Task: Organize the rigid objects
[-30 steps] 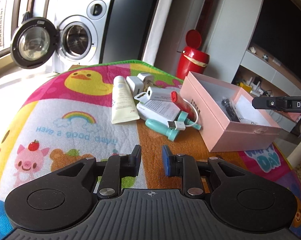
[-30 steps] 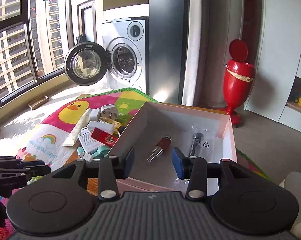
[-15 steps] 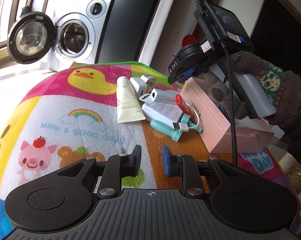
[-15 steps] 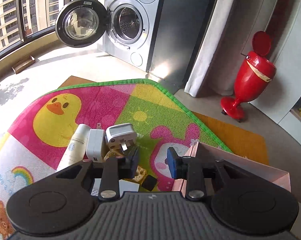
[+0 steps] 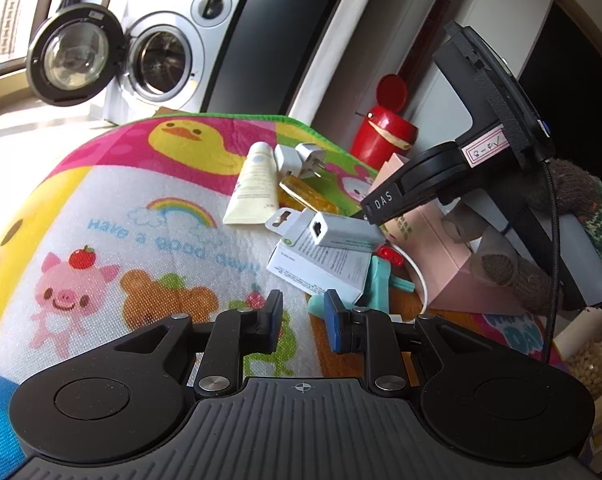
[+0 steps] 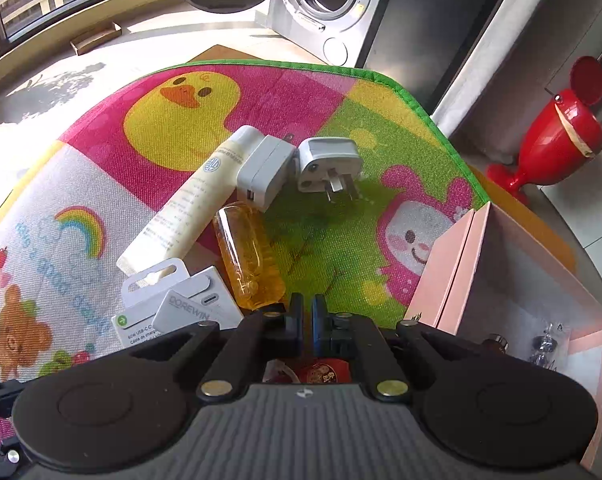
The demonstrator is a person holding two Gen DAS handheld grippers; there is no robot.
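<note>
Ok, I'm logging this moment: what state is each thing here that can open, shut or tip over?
Washing machine door, swung open.
Red bin lid, flipped up.
Pink box, open at the top.
Amber bottle, lying on its side.
Left gripper, jaws close together, empty.
Right gripper, jaws have just been closing, now shut, nothing visible between them.
</note>
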